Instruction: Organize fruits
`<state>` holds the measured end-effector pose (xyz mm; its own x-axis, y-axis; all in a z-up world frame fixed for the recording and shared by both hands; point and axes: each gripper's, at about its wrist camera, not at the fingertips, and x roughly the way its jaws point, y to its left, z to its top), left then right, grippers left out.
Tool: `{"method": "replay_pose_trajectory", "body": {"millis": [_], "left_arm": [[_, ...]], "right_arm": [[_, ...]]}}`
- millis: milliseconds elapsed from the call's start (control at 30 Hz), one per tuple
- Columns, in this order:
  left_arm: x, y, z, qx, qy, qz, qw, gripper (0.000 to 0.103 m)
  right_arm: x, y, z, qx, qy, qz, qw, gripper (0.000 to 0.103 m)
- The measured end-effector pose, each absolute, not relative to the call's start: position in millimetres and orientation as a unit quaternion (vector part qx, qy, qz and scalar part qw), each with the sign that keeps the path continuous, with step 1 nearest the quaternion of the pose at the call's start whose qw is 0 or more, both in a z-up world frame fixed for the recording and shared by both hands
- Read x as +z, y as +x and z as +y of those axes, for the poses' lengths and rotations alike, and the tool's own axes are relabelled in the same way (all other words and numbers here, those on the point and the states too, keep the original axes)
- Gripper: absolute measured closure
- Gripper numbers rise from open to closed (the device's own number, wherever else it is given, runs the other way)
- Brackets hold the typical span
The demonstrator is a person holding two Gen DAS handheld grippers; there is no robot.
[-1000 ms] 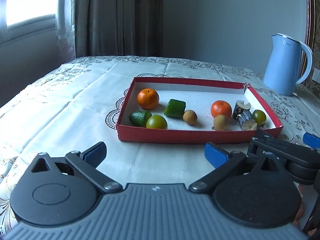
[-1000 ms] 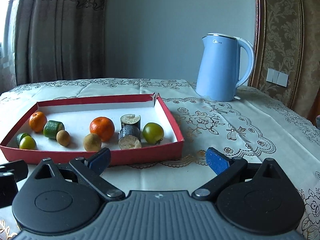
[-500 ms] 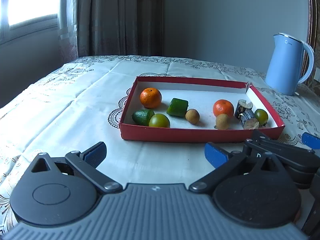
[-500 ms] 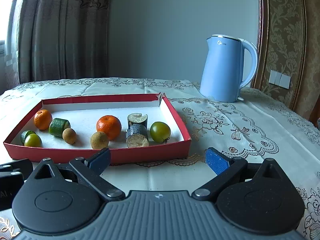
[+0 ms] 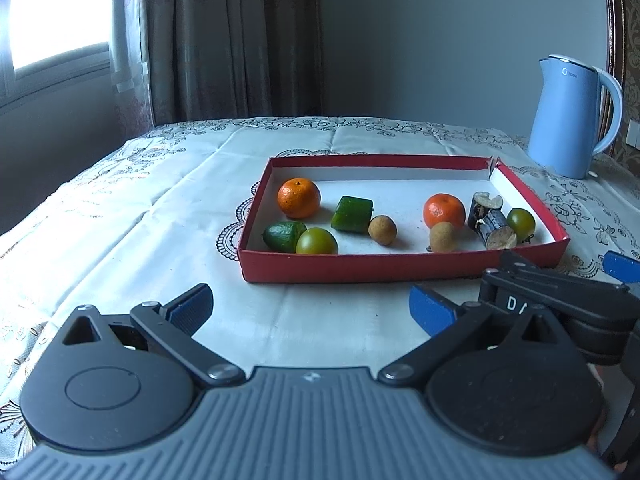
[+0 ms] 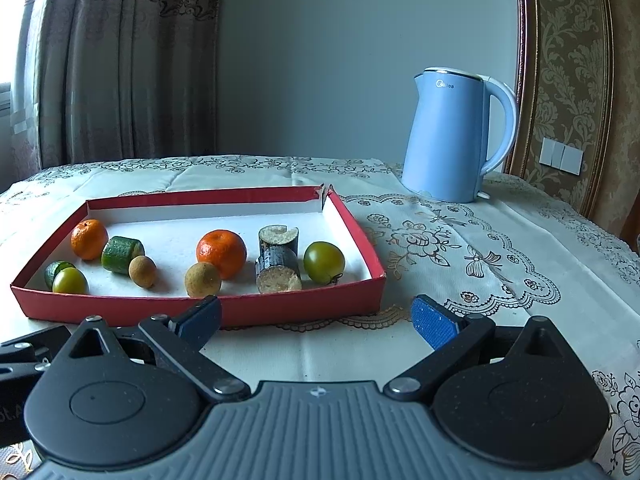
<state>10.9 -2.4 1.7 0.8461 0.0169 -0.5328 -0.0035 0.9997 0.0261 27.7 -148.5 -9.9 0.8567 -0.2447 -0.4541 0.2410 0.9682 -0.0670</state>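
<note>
A shallow red tray point(image 5: 400, 268) point(image 6: 200, 310) with a white floor lies on the tablecloth. It holds two oranges point(image 5: 299, 197) point(image 6: 221, 253), two green cucumber pieces point(image 5: 352, 214), two green tomatoes point(image 5: 317, 241) point(image 6: 324, 262), two brown longans point(image 5: 383, 230) point(image 6: 203, 279) and two dark sugarcane pieces point(image 6: 278, 268). My left gripper point(image 5: 310, 306) stands open before the tray's near wall, with nothing between its fingers. My right gripper point(image 6: 316, 320) is open too, near the tray's front right corner, and shows at the right edge of the left wrist view.
A light blue electric kettle point(image 6: 456, 136) stands at the back right of the table. Curtains and a window are behind the table on the left. A patterned tablecloth point(image 6: 480, 248) covers the table; its left edge falls away.
Both grippers have drawn back and risen a little from the tray, which now looks slightly farther off. Both stay open. No fruit has moved.
</note>
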Motion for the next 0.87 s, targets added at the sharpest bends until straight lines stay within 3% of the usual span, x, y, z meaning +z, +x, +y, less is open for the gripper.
{"method": "replay_pose_trajectory", "body": {"millis": [867], "left_arm": [[-2.9, 5.5, -3.8, 0.004, 0.041, 0.260, 0.965, 0.000]], "right_arm": [[-16.2, 29.1, -149.7, -0.115, 0.007, 0.260, 0.959, 0.001]]}}
